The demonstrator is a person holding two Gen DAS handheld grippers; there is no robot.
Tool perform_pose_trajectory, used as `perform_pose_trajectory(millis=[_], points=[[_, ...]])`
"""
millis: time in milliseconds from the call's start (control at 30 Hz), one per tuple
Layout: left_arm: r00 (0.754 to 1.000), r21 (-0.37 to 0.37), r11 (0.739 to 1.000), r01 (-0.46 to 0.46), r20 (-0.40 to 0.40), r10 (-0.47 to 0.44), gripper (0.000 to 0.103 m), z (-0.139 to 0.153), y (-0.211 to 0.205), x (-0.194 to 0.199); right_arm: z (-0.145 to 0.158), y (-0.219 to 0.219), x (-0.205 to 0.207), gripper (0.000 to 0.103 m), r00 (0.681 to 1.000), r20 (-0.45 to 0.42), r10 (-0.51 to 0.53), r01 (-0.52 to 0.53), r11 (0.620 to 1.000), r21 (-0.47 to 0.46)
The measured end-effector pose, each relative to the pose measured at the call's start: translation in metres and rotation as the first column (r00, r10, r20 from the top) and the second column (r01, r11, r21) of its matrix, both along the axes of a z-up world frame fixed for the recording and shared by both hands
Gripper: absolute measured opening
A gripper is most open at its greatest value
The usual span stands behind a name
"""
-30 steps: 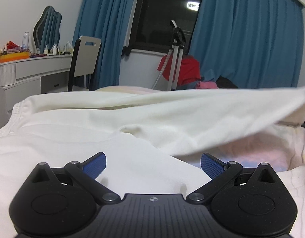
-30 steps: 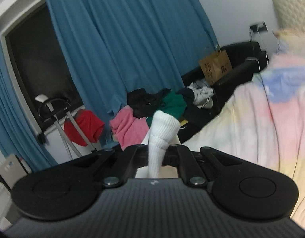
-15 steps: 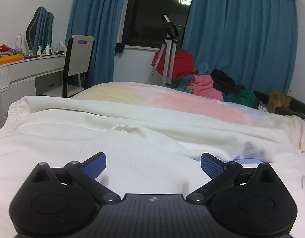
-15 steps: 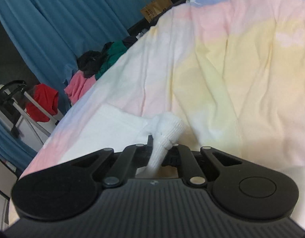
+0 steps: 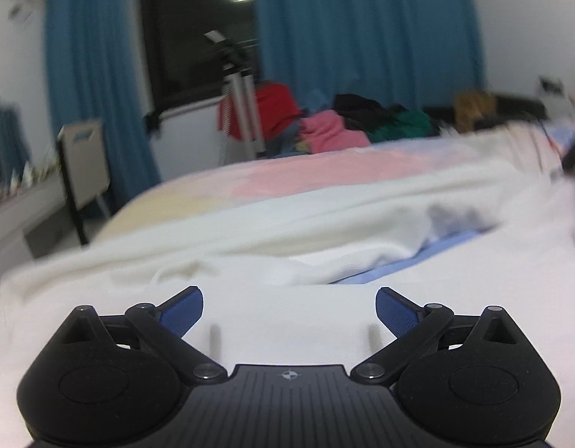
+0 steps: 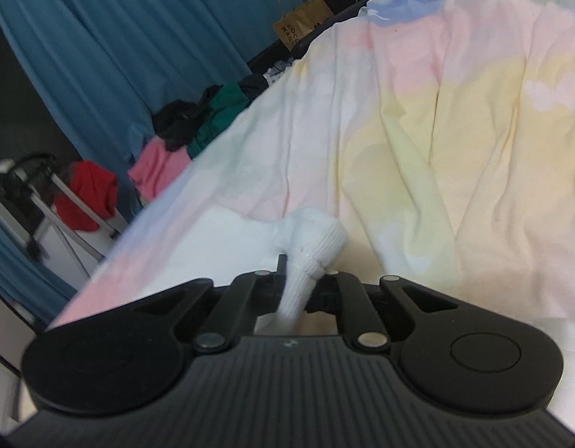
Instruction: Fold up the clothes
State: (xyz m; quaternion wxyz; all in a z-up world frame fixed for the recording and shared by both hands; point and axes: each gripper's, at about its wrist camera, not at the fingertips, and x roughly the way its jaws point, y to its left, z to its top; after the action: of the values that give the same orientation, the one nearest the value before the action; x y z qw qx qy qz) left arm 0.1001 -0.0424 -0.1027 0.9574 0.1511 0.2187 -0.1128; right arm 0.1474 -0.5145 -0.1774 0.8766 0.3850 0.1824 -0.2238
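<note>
A white garment (image 5: 287, 224) lies spread on the bed in the left wrist view, with a folded sleeve across it. My left gripper (image 5: 289, 308) is open and empty, low over the white cloth, blue pads apart. My right gripper (image 6: 300, 280) is shut on the ribbed white cuff (image 6: 313, 246) of the garment's sleeve and holds it down near the pastel bedspread (image 6: 455, 130). The sleeve cloth (image 6: 220, 239) trails to the left onto the bed.
Blue curtains (image 5: 362, 37) and a dark window are behind the bed. A pile of red, pink, black and green clothes (image 5: 325, 127) sits by a metal stand. A chair (image 5: 82, 164) and dresser stand at the left. A brown paper bag (image 6: 298, 30) is far right.
My right gripper has brought the cuff down from mid-air to the bedspread, laying the sleeve across the garment. My left gripper has swung right over the cloth, still open.
</note>
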Motion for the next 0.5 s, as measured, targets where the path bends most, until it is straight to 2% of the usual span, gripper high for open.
perform_pose_trajectory(millis=[67,133,167,300,400,500], points=[[0.999,0.035,0.998,0.048,-0.007,-0.048,0.096,-0.003,-0.011,0.006,0.001,-0.003,0.002,0.008,1.0,0.02,-0.002,0.002,1.0,0.013],[0.996,0.052,0.995,0.081,-0.042,-0.079,0.09,-0.006,-0.023,0.019,0.004,-0.004,0.004,0.008,0.999,0.046,-0.001,0.001,1.0,0.001],[0.994,0.06,0.993,0.097,-0.061,-0.093,0.084,-0.007,-0.03,0.026,0.006,-0.004,0.005,0.008,0.998,0.057,0.001,0.0,1.0,-0.009],[0.987,0.121,0.983,0.138,-0.101,-0.126,0.081,-0.015,-0.053,0.064,0.011,-0.001,0.014,0.008,0.996,0.087,0.007,-0.003,0.999,-0.047],[0.97,0.191,0.959,0.209,-0.164,-0.179,0.078,-0.025,-0.064,0.092,0.009,-0.002,0.02,0.008,0.996,0.093,0.008,-0.002,0.998,-0.06],[0.951,0.26,0.927,0.27,-0.221,-0.215,0.074,-0.037,-0.072,0.11,0.003,-0.007,0.021,0.008,0.995,0.099,0.006,-0.002,0.999,-0.033]])
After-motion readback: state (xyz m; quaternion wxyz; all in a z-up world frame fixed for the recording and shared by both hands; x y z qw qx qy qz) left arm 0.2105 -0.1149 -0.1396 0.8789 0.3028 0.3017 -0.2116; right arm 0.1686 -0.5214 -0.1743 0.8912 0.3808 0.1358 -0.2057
